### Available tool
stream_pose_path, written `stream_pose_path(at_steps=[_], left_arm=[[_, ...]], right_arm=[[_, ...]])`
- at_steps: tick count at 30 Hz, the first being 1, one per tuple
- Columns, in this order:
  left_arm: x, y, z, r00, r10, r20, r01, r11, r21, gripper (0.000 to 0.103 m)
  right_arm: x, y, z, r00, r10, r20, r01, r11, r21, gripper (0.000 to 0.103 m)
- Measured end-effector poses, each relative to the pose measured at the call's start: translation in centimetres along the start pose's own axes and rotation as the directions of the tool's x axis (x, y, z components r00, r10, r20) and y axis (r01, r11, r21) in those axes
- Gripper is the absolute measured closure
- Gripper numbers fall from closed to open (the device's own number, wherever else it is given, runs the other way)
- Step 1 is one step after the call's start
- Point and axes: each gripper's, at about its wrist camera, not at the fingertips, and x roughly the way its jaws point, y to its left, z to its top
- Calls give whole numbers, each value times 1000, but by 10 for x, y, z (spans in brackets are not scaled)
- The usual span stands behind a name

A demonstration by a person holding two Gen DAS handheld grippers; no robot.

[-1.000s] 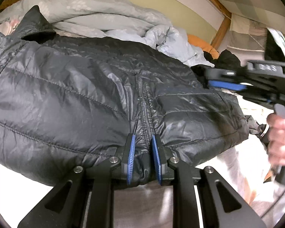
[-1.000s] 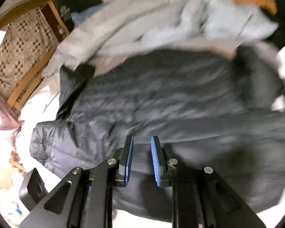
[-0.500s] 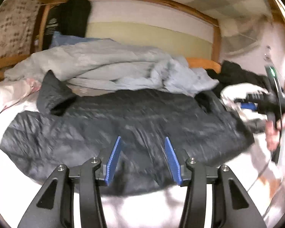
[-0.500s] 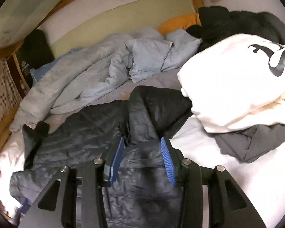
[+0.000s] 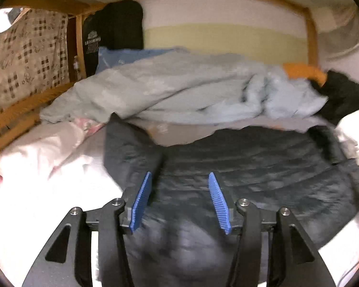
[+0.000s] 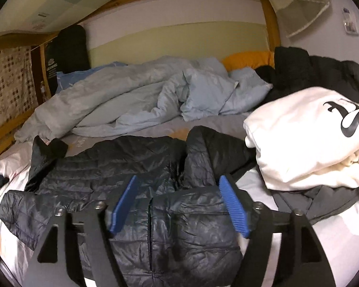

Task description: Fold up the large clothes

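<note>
A dark quilted puffer jacket [image 6: 155, 205] lies spread on the bed, zipper up, one sleeve folded toward its right side. In the left wrist view the same jacket [image 5: 251, 179] fills the lower middle, blurred. My left gripper [image 5: 179, 198] hovers above the jacket with its jaws opening and nothing between the blue pads. Over the jacket's near hem my right gripper [image 6: 179, 205] has its jaws opening wide; the pads stand clear of the fabric.
A crumpled light-blue duvet [image 6: 131, 95] lies behind the jacket. A white sweatshirt [image 6: 311, 138] sits on dark clothes at the right. A wooden bed frame [image 5: 16, 117] and patterned curtain [image 5: 24, 55] bound the left side. White bedding [image 5: 36, 167] lies at the left.
Both grippers let go of the jacket's hem, opened and pulled back and up. The jacket now lies flat on the bed, seen from farther away.
</note>
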Motion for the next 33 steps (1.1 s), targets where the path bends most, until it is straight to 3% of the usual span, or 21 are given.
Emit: stream_pose_path(at_steps=[2, 4, 9, 14, 17, 18, 19, 21, 24, 26, 30, 33], left_arm=[[28, 16, 12, 994, 19, -103, -18, 1000, 9, 52], [49, 35, 21, 992, -19, -122, 12, 998, -56, 52], [119, 52, 37, 967, -86, -241, 73, 995, -60, 52], [187, 48, 39, 924, -31, -380, 24, 999, -23, 52], [212, 46, 32, 910, 11, -414, -11, 1000, 3, 54], [215, 47, 30, 909, 6, -416, -7, 1000, 1, 66], [216, 48, 27, 910, -6, -414, 4, 1000, -6, 86], [206, 54, 24, 928, -30, -372, 19, 999, -32, 97], [169, 65, 23, 965, -60, -254, 49, 998, -48, 99], [140, 73, 19, 978, -77, -192, 70, 997, -44, 99], [100, 91, 2, 971, -172, -167, 159, 983, -86, 99], [85, 99, -14, 958, -196, -207, 179, 979, -101, 99]], right_arm=[[2, 0, -2, 1000, -11, -3, 11, 1000, -2, 24], [5, 0, -3, 1000, -14, -16, 14, 1000, -1, 24], [15, 4, -5, 999, -14, -39, 14, 1000, -10, 24], [27, 13, -9, 997, 9, -80, -10, 1000, -17, 24], [31, 18, -12, 995, 12, -95, -16, 999, -39, 24], [32, 21, -13, 995, 8, -97, -13, 999, -53, 24], [33, 23, -15, 995, 5, -99, -12, 998, -64, 24], [37, 28, -17, 994, -6, -107, -3, 996, -86, 24], [42, 34, -19, 992, -8, -126, -4, 995, -99, 24], [43, 40, -20, 991, -9, -136, -5, 994, -105, 24], [42, 64, -16, 992, 1, -129, -18, 992, -129, 24], [42, 89, -12, 989, 40, -140, -62, 986, -154, 24]])
